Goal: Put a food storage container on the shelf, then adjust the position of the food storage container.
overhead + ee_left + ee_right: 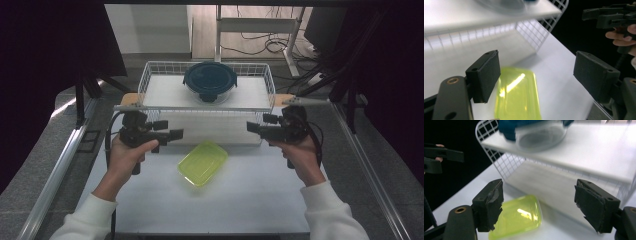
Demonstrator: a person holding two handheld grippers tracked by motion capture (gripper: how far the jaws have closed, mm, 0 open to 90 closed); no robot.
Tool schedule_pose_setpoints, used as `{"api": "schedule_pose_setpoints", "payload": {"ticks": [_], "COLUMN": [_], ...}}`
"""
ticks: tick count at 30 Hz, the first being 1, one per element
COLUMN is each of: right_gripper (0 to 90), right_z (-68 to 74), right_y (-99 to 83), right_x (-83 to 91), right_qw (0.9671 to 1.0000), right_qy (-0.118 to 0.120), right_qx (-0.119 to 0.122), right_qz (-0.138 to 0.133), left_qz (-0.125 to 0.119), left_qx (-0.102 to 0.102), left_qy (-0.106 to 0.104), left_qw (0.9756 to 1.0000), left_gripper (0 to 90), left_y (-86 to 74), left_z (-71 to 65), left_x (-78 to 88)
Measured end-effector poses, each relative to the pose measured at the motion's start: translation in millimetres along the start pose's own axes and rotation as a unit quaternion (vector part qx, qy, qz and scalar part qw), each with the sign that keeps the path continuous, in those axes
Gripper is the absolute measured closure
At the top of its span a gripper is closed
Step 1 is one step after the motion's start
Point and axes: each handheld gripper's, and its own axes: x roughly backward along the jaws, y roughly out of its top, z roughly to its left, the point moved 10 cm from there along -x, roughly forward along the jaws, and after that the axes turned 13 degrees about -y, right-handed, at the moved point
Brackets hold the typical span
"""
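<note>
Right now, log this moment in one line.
left gripper: open, empty | right gripper: open, empty | yellow-green lid: flat on table, between them, untouched

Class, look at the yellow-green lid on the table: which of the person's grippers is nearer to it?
Left, narrowly. The left gripper hangs just up-left of the yellow-green lid, open. The right gripper hangs up-right of it, a little farther off, also open. Neither touches it.

lid (202,162) – on table (250,200) | before rack (150,80) – between grippers
</note>
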Motion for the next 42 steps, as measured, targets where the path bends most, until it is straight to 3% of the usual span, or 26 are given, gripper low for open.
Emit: {"api": "schedule_pose_setpoints", "payload": {"ticks": [1, 3, 5, 6, 7, 8, 17, 20, 26, 30, 42], "right_gripper": [23.2, 23.4, 23.6, 23.7, 23.7, 23.8, 24.6, 24.8, 25.6, 25.8, 26.1], "right_z": [0.0, -0.1, 0.6, 0.9, 0.9, 1.5, 3.4, 3.3, 0.1, 0.6, -4.7], "right_y": [0.0, -23.9, -41.2, -49.2, -49.2, -63.3, -101.9, -122.1, -138.7, -139.8, -141.4], "right_x": [0.0, 0.3, -0.6, -1.4, -1.4, -2.4, -3.6, -5.5, -8.3, -9.0, -9.5], "right_qw": [1.0000, 0.9999, 0.9996, 0.9995, 0.9995, 0.9992, 0.9980, 0.9962, 0.9947, 0.9945, 0.9943], "right_qy": [0.000, -0.001, 0.002, 0.004, 0.004, 0.007, 0.002, -0.001, -0.004, -0.004, -0.010], "right_qx": [0.000, 0.012, 0.016, 0.016, 0.016, 0.013, 0.008, 0.014, 0.011, 0.010, 0.007], "right_qz": [0.000, 0.011, 0.023, 0.028, 0.028, 0.037, 0.063, 0.086, 0.103, 0.104, 0.106], "left_qz": [0.000, 0.015, 0.018, 0.022, 0.022, 0.024, 0.050, 0.075, 0.091, 0.095, 0.093], "left_qx": [0.000, -0.005, -0.005, -0.003, -0.003, 0.003, 0.018, 0.024, 0.024, 0.015, 0.014], "left_qy": [0.000, 0.008, 0.009, 0.009, 0.009, 0.011, 0.026, 0.033, 0.041, 0.048, 0.059], "left_qw": [1.0000, 0.9998, 0.9998, 0.9997, 0.9997, 0.9997, 0.9982, 0.9963, 0.9947, 0.9942, 0.9939], "left_gripper": [21.2, 21.3, 21.8, 21.8, 22.2, 22.5, 24.2, 24.4, 24.8, 25.1, 25.9], "left_y": [0.0, -22.2, -29.1, -42.7, -42.7, -54.9, -92.6, -113.9, -126.9, -128.5, -127.3], "left_z": [0.0, 1.0, 1.6, 2.1, 2.1, 3.3, 14.2, 19.0, 20.3, 20.1, 25.5], "left_x": [0.0, -0.7, -0.7, -0.3, -0.3, 0.1, -4.6, -9.9, -12.5, -12.6, -11.7]}}
